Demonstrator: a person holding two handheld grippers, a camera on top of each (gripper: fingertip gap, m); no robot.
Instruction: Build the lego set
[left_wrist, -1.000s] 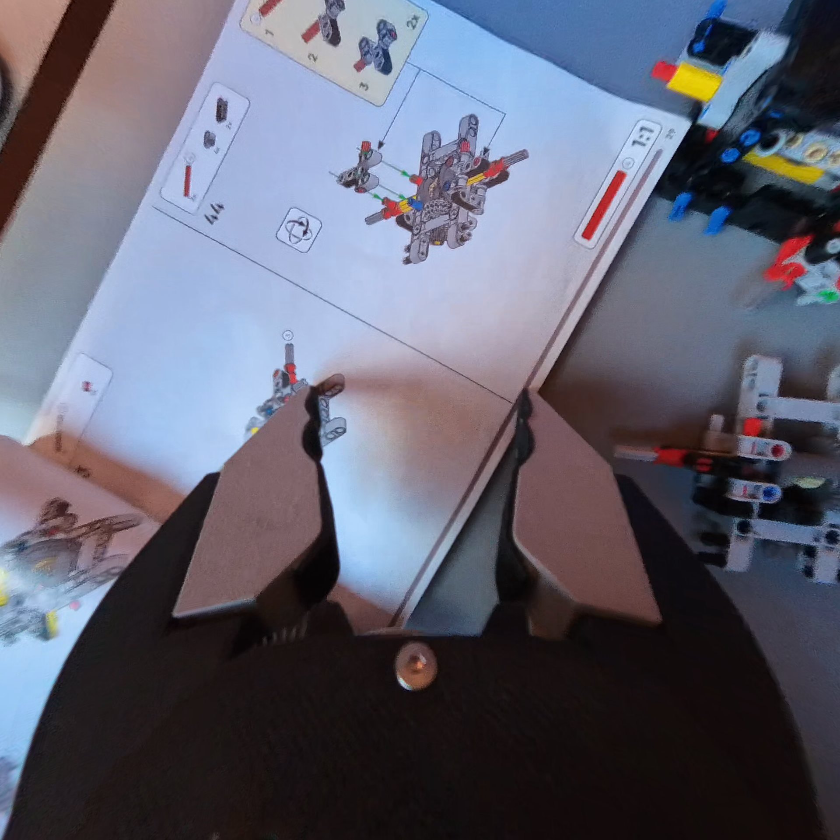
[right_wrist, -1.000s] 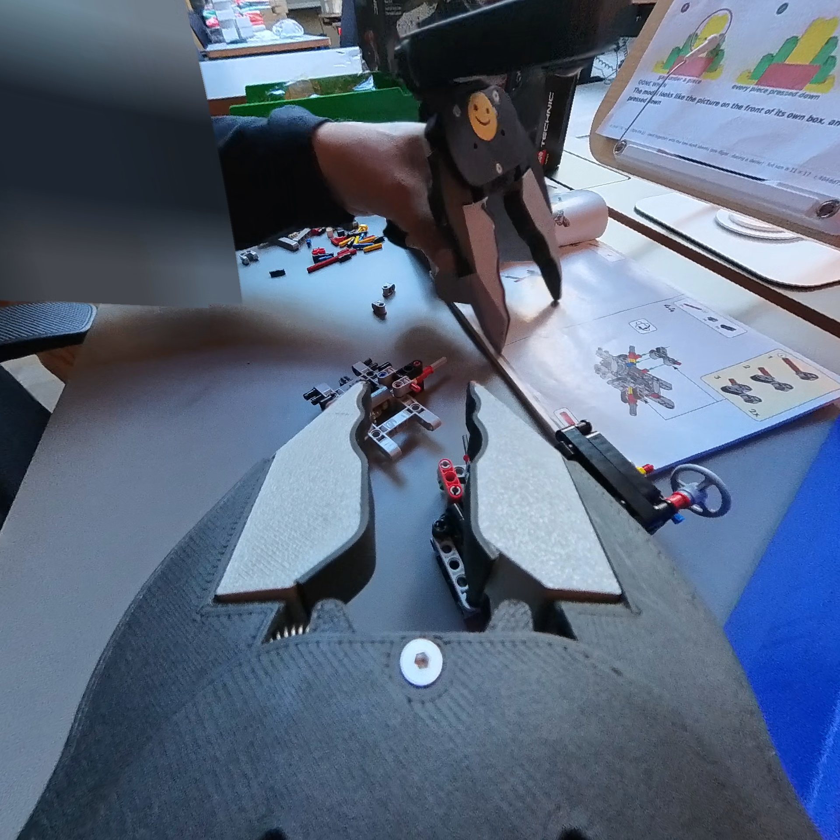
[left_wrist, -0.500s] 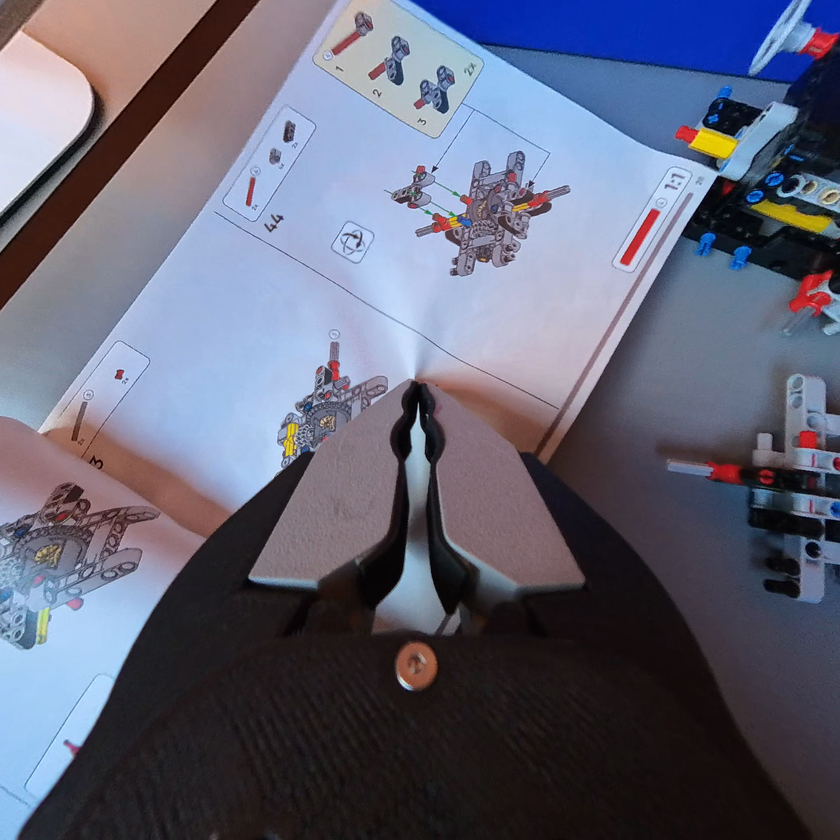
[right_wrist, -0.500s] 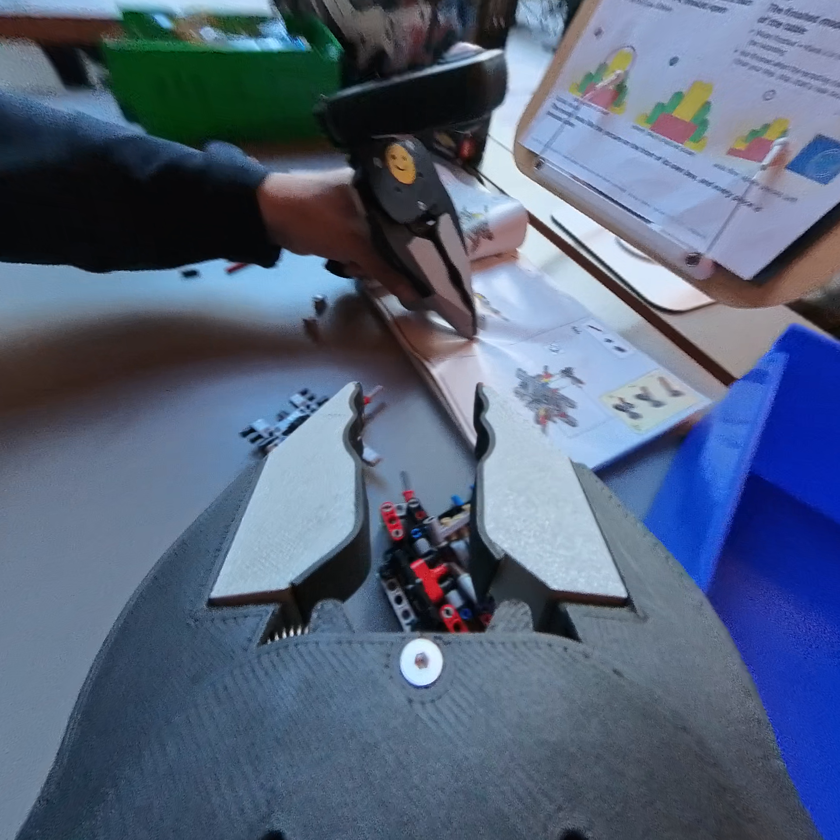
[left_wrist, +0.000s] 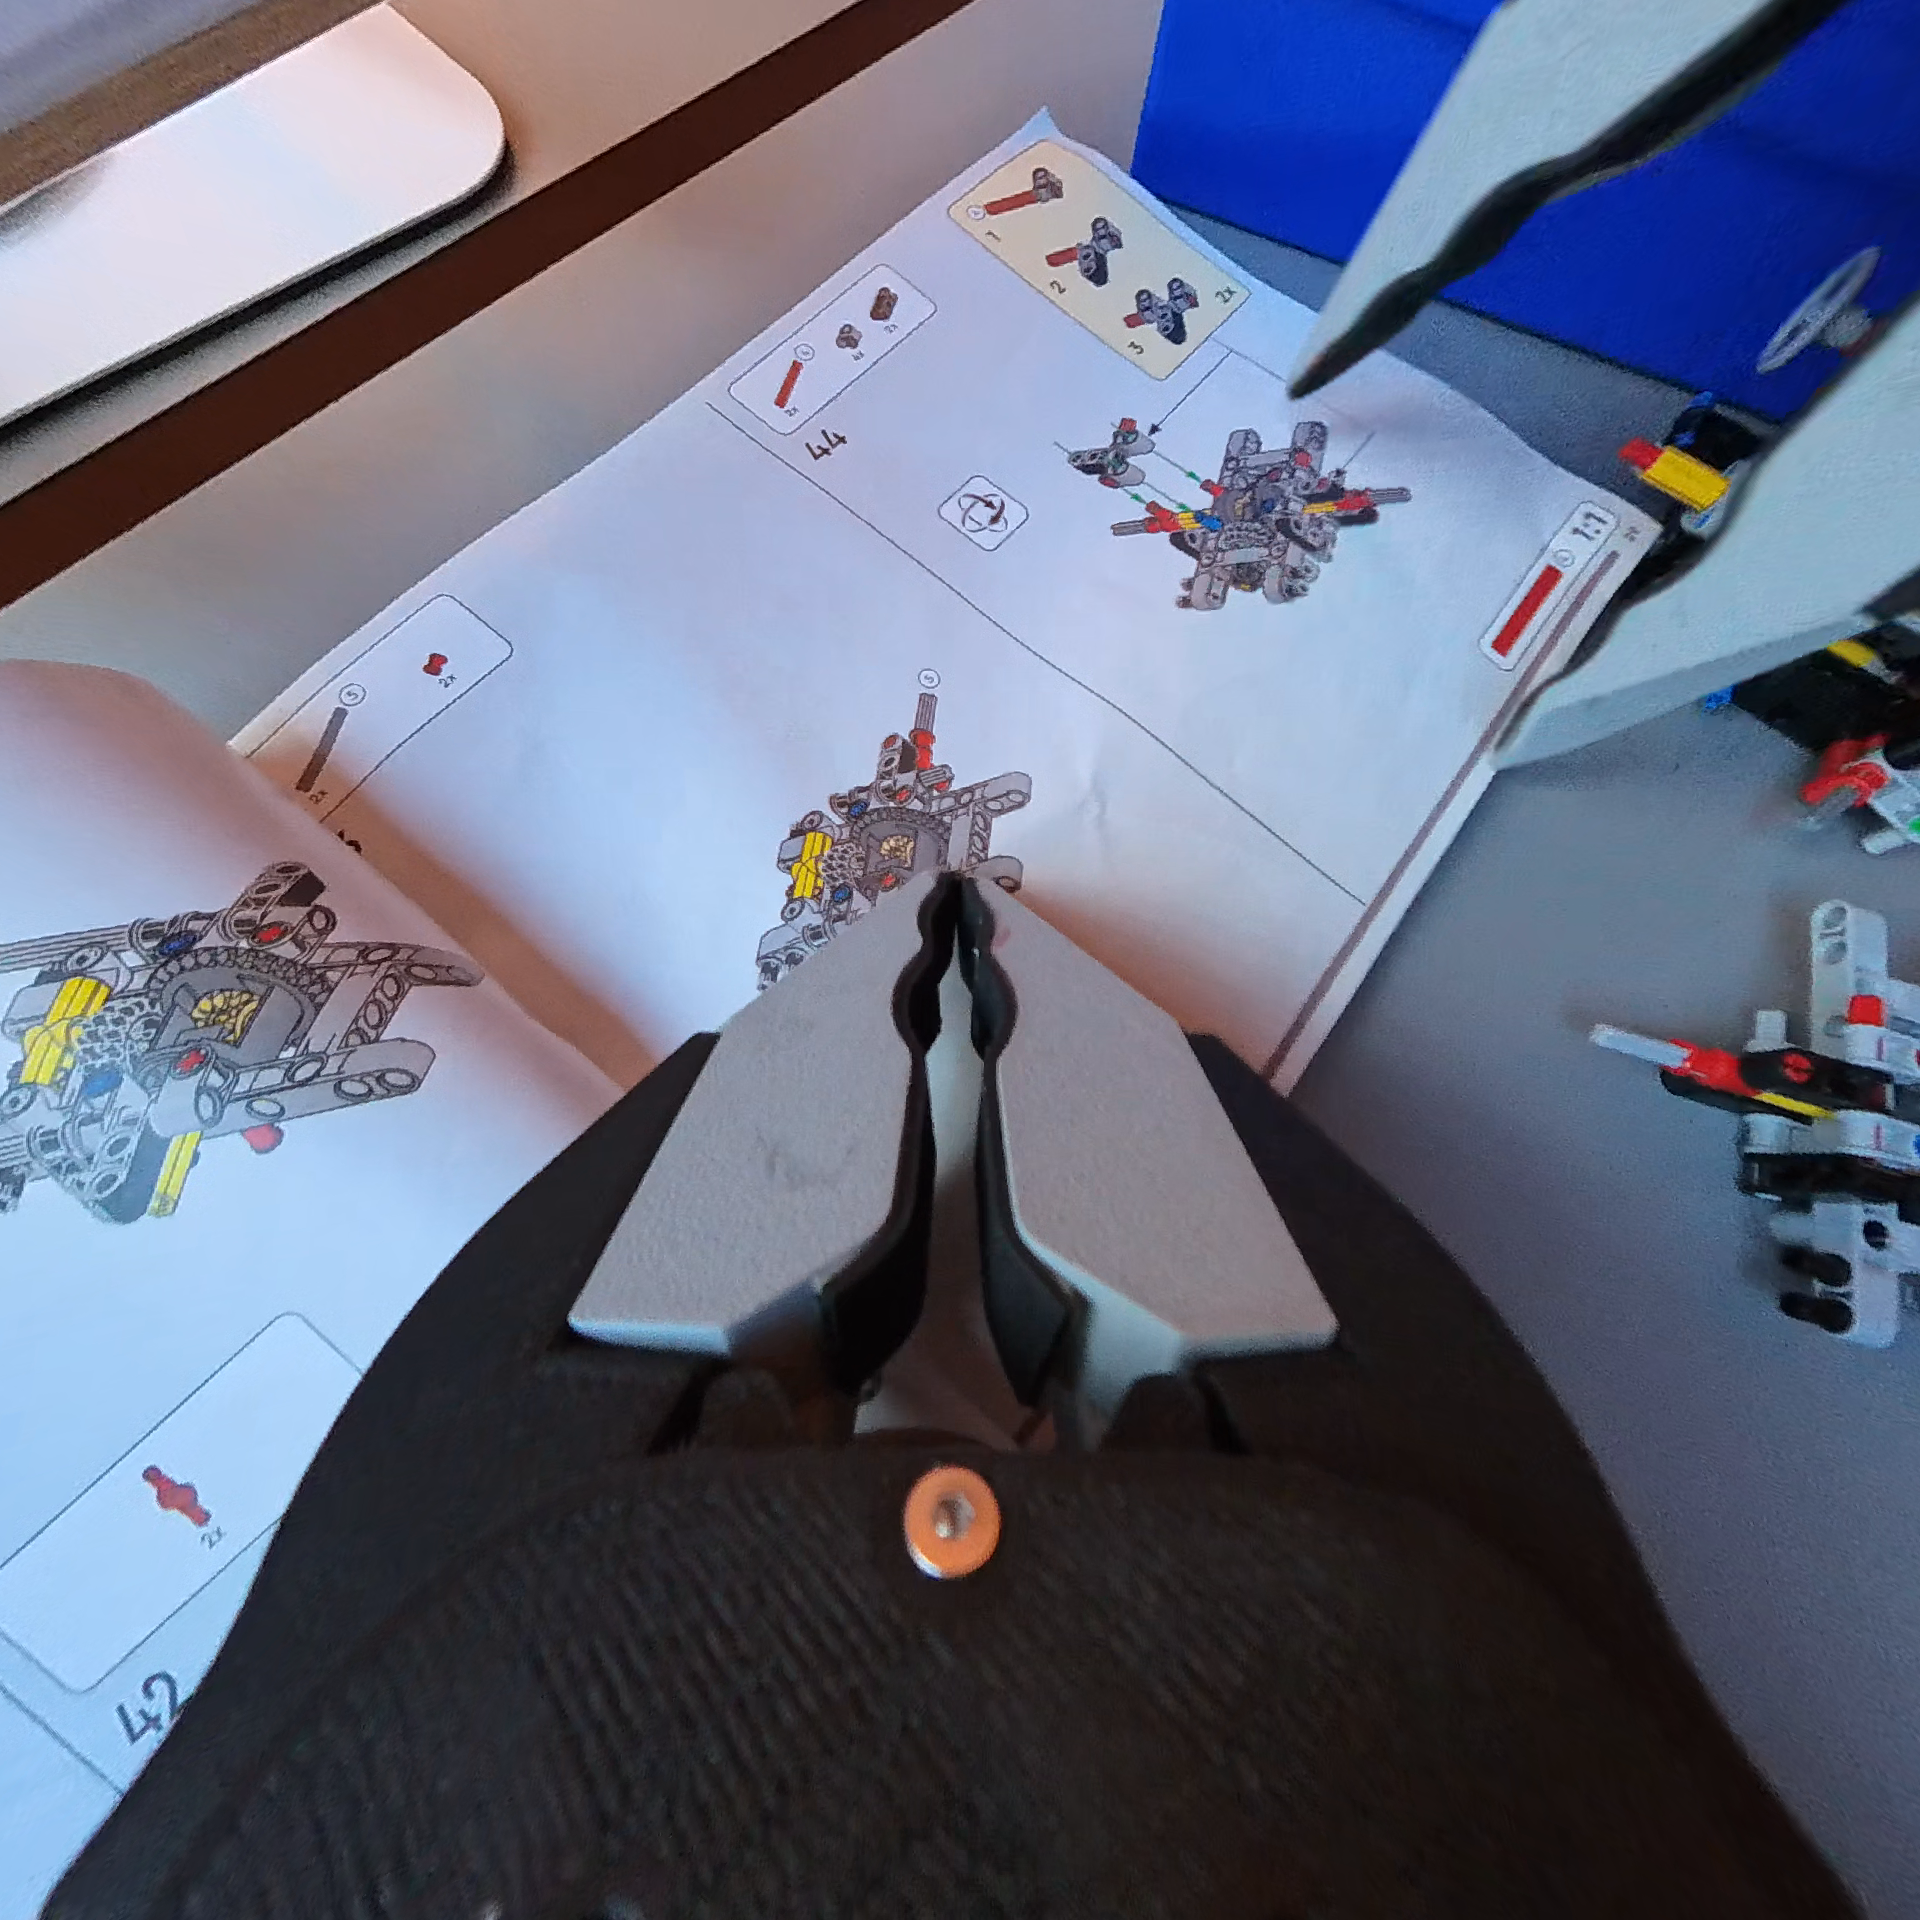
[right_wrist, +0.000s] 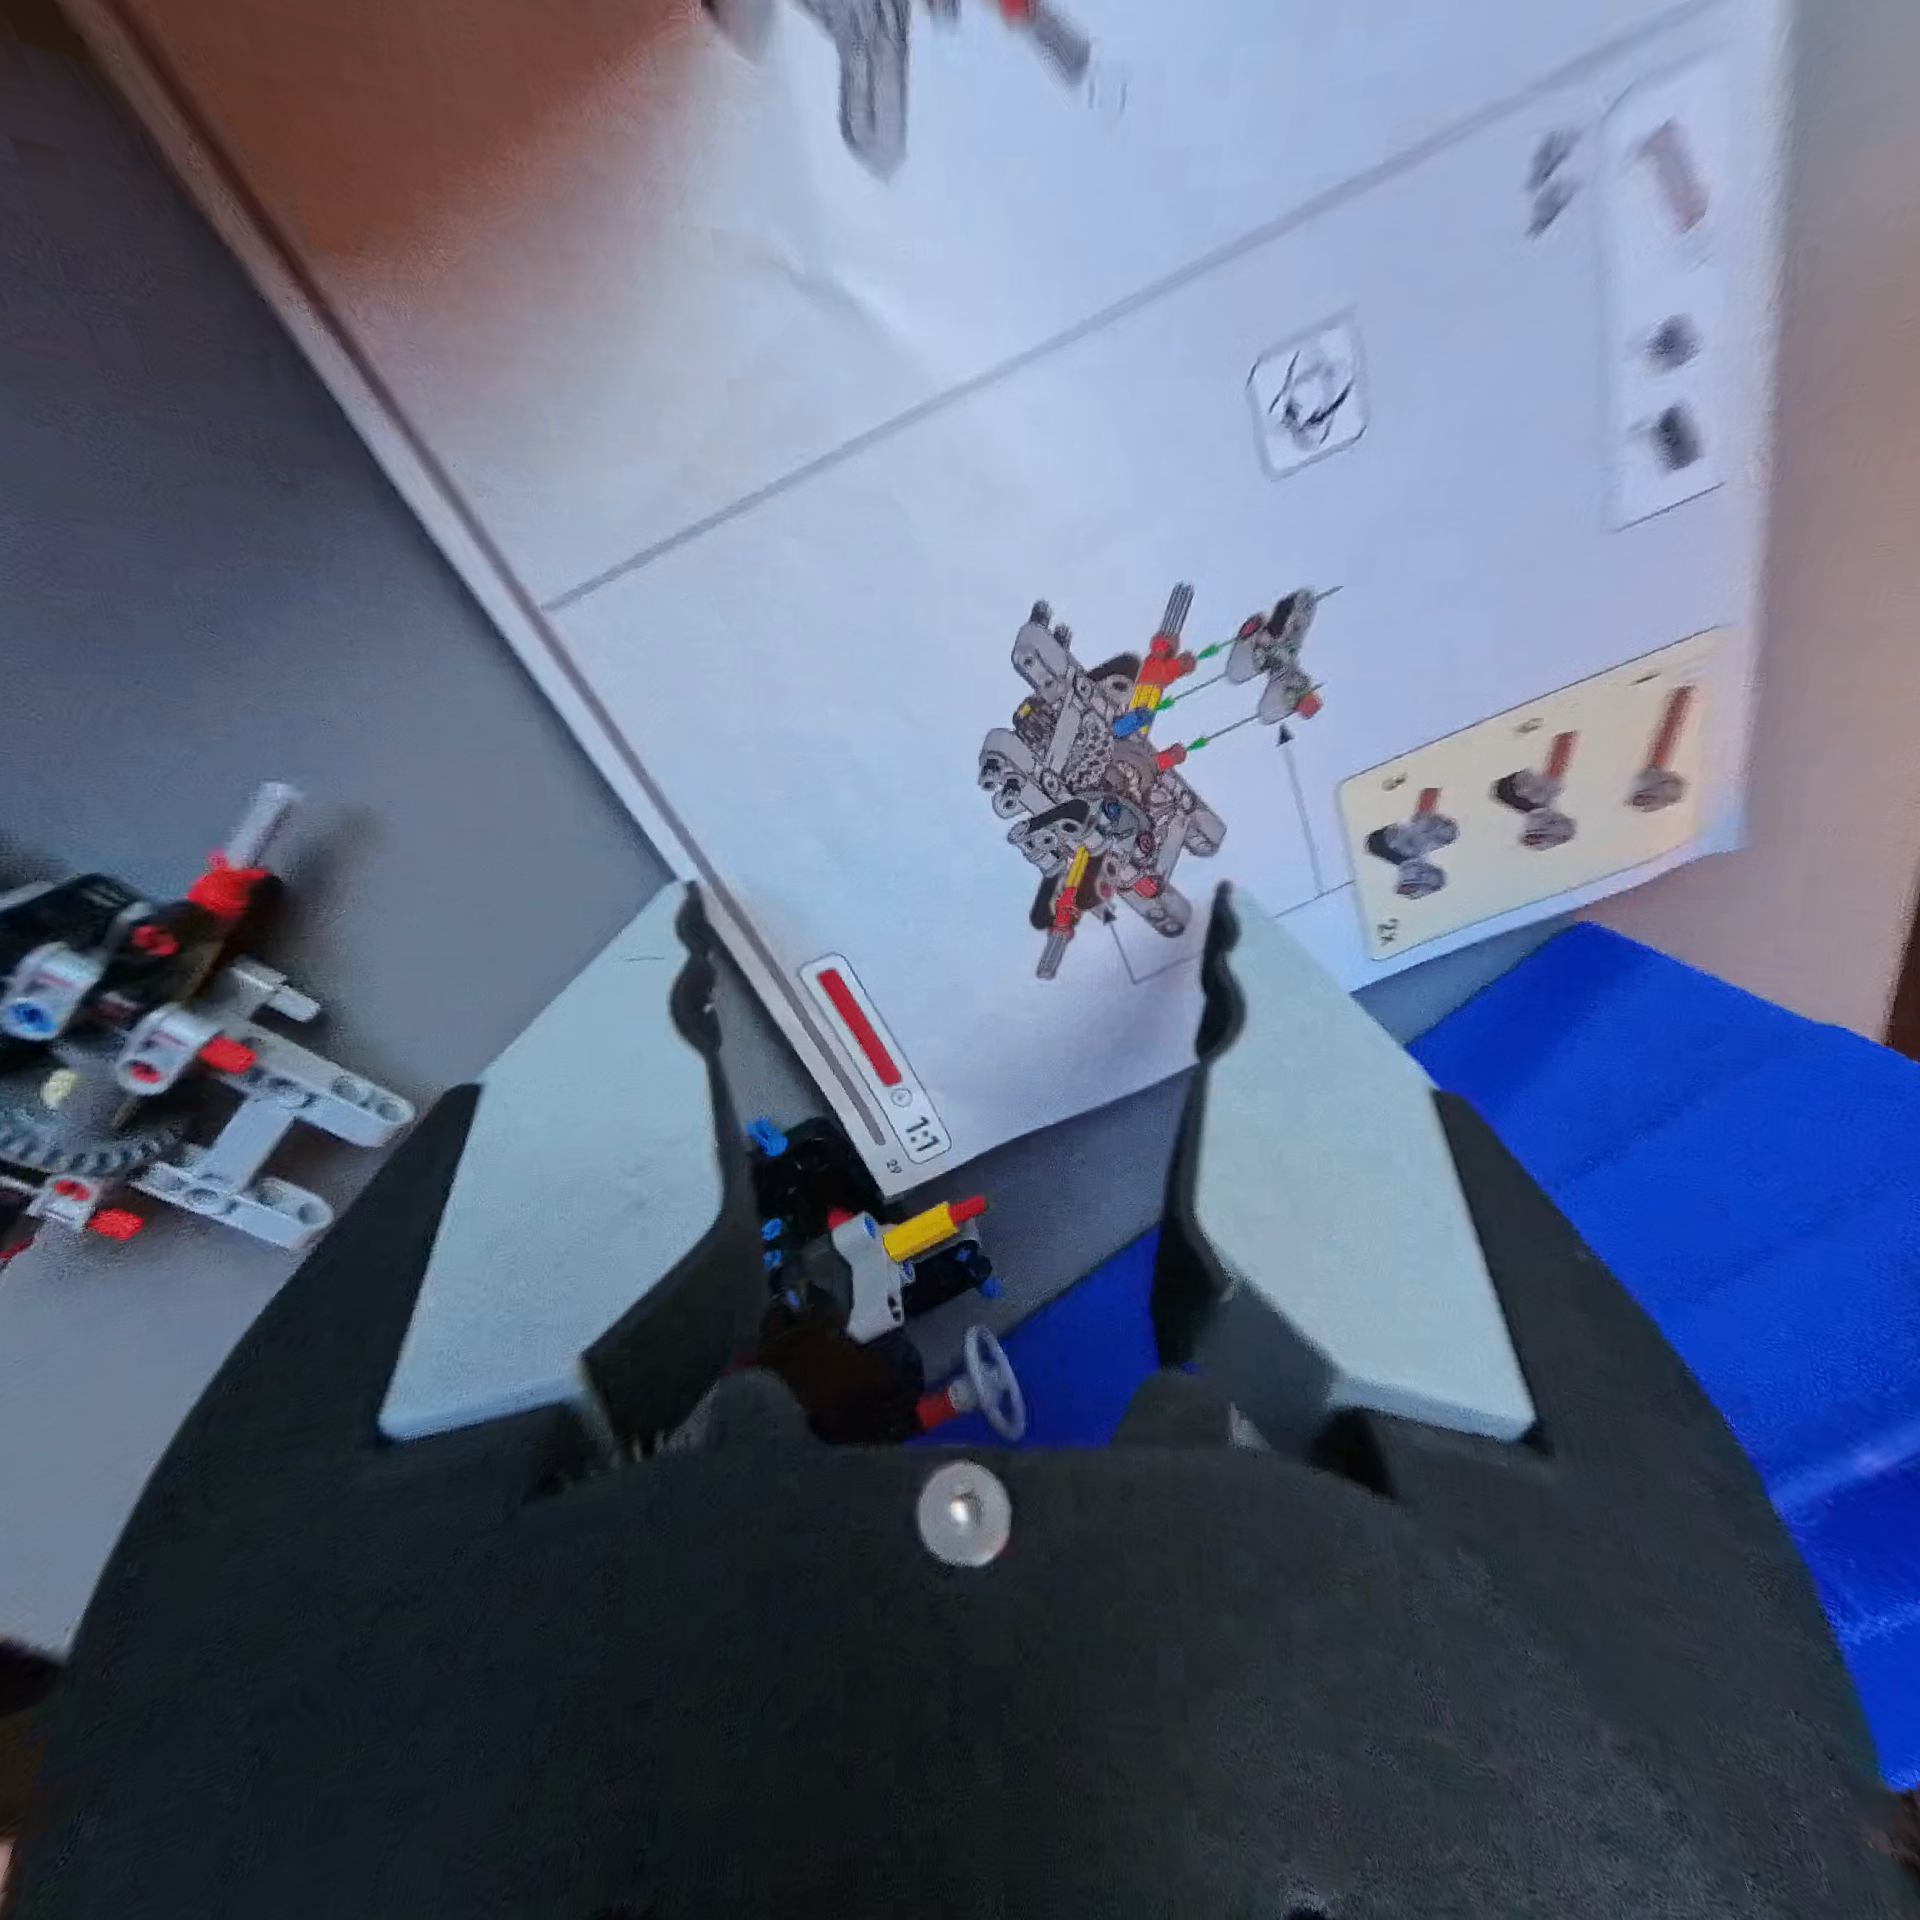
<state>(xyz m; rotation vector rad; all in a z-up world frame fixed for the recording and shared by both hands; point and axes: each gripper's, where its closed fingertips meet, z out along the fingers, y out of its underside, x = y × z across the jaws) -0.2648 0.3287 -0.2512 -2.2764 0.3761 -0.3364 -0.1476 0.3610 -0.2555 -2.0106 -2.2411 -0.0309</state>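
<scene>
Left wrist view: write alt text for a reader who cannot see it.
The left gripper, its fingers closed together, hovers with its tips over an open building-instruction booklet on a grey table. At upper right the open right gripper's fingers reach in over the page corner, with a blue bin behind and a grey, black and red brick assembly at right.

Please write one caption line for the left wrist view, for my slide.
Left gripper, fingertips together, over an open instruction booklet; the right gripper's open fingers enter top right.
</scene>
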